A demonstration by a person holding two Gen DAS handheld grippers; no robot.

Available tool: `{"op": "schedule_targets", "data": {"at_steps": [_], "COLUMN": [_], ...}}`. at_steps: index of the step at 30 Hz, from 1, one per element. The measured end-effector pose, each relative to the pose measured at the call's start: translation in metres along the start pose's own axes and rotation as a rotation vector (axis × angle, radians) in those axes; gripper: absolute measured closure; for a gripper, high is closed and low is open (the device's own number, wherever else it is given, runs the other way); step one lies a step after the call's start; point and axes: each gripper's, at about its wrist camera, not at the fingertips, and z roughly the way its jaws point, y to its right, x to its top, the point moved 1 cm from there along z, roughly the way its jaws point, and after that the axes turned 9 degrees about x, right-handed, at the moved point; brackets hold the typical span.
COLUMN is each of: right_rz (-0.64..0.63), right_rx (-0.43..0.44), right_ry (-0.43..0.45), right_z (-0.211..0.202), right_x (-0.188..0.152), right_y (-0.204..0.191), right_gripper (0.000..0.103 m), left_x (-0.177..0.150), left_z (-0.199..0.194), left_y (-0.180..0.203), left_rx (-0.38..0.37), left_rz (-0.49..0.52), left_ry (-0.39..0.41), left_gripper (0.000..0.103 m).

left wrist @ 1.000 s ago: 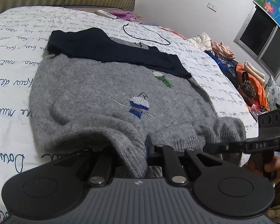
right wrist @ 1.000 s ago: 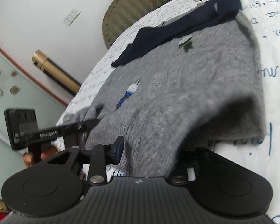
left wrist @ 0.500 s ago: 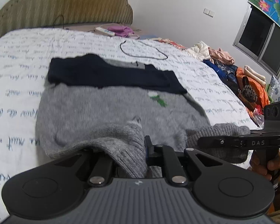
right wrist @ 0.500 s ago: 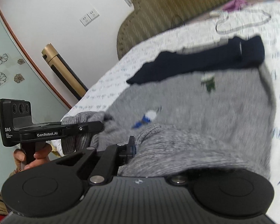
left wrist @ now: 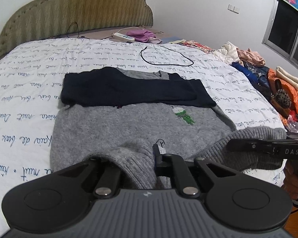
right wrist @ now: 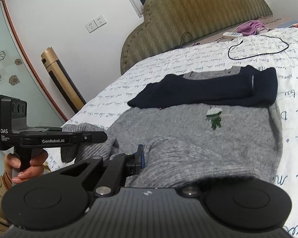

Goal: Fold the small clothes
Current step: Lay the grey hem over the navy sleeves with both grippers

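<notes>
Left wrist view | both grippers, left gripper [left wrist: 154,158] and right gripper [right wrist: 143,154], are clamping grey sweater [left wrist: 139,123] hem | next: carrying hem toward navy sleeves [left wrist: 133,89], evenly.

The sweater [left wrist: 141,127] hem drapes over the left gripper [left wrist: 155,158], so its left finger is buried in grey knit and the pinch itself cannot be seen. In the right wrist view the right gripper [right wrist: 147,154] shows only its left finger [right wrist: 140,154]; the other lies under the lifted hem. The dark sleeves [left wrist: 133,91] cover the sweater's upper chest, leaving a bit of collar. A small motif [left wrist: 160,146] is half hidden behind the finger. The writing on the bedspread [left wrist: 19,91] is too small to read. The clothes pile [left wrist: 258,69] runs off the right edge.
</notes>
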Motion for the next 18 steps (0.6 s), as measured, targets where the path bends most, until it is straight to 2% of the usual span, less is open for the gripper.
{"op": "schedule_targets", "data": {"at_steps": [18], "right_rz": [-0.038], "right_rx": [-0.024], "right_ry": [0.081], "right_z": [0.005], "right_x": [0.044], "right_y": [0.007], "right_gripper": [0.091], "left_x": [0.037], "left_z": [0.018], "left_y": [0.006], "left_rx": [0.159], "left_rz": [0.042], "left_ry": [0.011], "left_gripper": [0.095]}}
